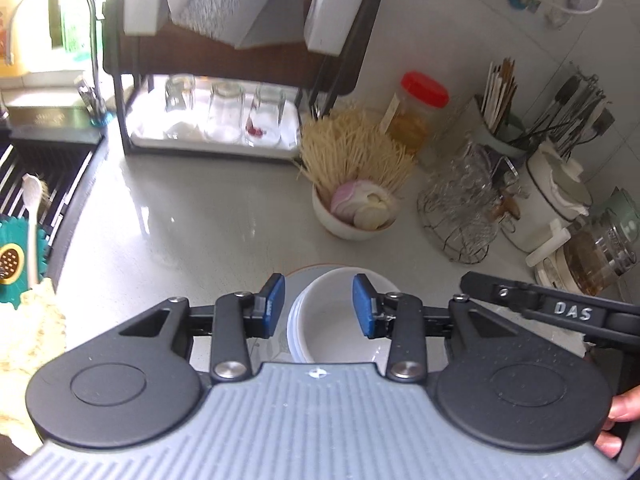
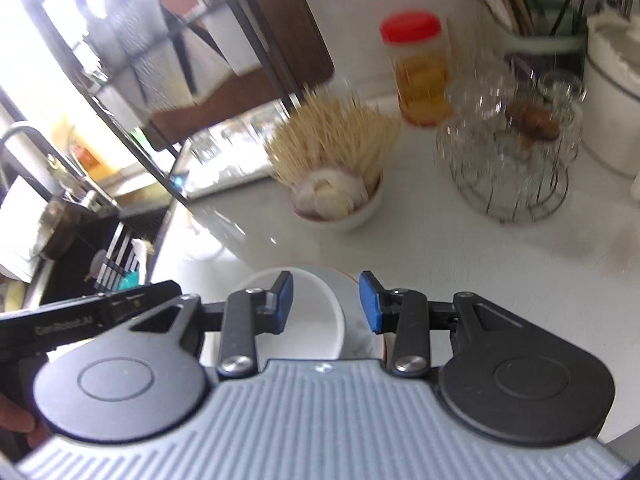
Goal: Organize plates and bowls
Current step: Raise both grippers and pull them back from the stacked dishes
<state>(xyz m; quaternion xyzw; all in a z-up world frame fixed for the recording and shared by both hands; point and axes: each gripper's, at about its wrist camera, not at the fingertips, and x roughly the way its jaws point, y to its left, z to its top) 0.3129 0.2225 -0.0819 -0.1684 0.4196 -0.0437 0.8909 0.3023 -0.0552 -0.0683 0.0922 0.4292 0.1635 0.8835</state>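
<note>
- We are holding the left gripper point(image 1: 319, 305) over a stack of white bowls point(image 1: 336, 320) standing near the front edge of the pale table point(image 1: 200, 220); its jaws are spread, one blue pad on each side of the stack's rim and neither gripping it.
- We are holding the right gripper point(image 2: 326, 302) over the same spot, its jaws likewise spread and holding nothing, the left pad sitting over the bowls point(image 2: 300, 312) and the right pad over the plate point(image 2: 362, 340) under them.
- The bowls are standing upright, mouths facing up, nested one inside another on the plate point(image 1: 296, 284), whose rim is peeking out on the far side.
- Just behind the stack, a small white bowl point(image 1: 348, 220) is holding sliced onion and a spray of thin wooden sticks point(image 1: 352, 148).
- To the right, a wire basket of glassware point(image 1: 460, 208) and a red-lidded jar point(image 1: 416, 112) are crowding the table, with utensil holders point(image 1: 504, 120) behind them.
- At the back left, a black dish rack point(image 1: 224, 60) is carrying upturned glasses point(image 1: 228, 108) on its lower tray.
- Far left, a sink point(image 1: 36, 184) with a faucet point(image 1: 52, 4) is bordering the table.
- The right wrist view is blurring much of this background.
</note>
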